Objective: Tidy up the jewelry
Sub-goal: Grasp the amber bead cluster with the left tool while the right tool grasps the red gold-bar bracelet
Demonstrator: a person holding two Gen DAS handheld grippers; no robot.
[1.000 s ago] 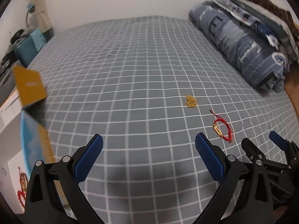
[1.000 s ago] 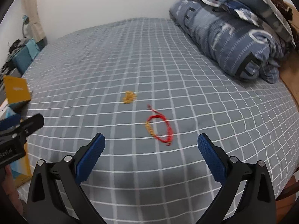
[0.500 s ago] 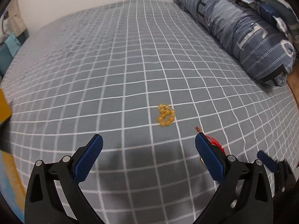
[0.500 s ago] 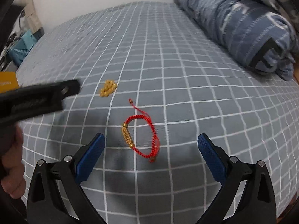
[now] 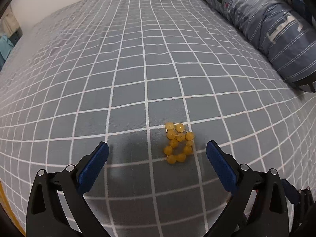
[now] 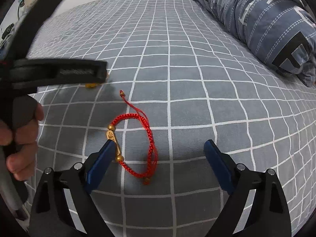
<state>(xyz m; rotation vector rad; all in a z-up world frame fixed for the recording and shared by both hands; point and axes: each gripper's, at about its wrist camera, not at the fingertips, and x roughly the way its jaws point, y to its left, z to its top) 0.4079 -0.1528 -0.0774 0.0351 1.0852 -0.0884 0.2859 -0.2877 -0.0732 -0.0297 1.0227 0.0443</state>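
Observation:
A yellow bead bracelet (image 5: 178, 145) lies bunched on the grey checked bedsheet (image 5: 118, 59). My left gripper (image 5: 157, 148) hangs open just above it, and the beads sit between the fingertips, nearer the right pad. A red braided bracelet (image 6: 138, 144) with a gold charm lies on the sheet (image 6: 197, 79) in the right wrist view. My right gripper (image 6: 159, 145) straddles it with its jaws closing. Its left pad is beside the charm and the right pad is apart from the cord. The left gripper's body (image 6: 59, 71) and a hand (image 6: 19, 134) cover most of the yellow beads (image 6: 90, 86) there.
A folded blue quilt (image 5: 276, 29) lies along the bed's right side, also in the right wrist view (image 6: 266, 19). Part of the right gripper (image 5: 296, 193) shows at the lower right of the left wrist view. Teal objects (image 5: 4, 45) sit beyond the bed's left edge.
Both grippers have come down toward the sheet. The left one moved from the bed's left edge to over the yellow beads. The right one now straddles the red bracelet, its jaws slightly narrower.

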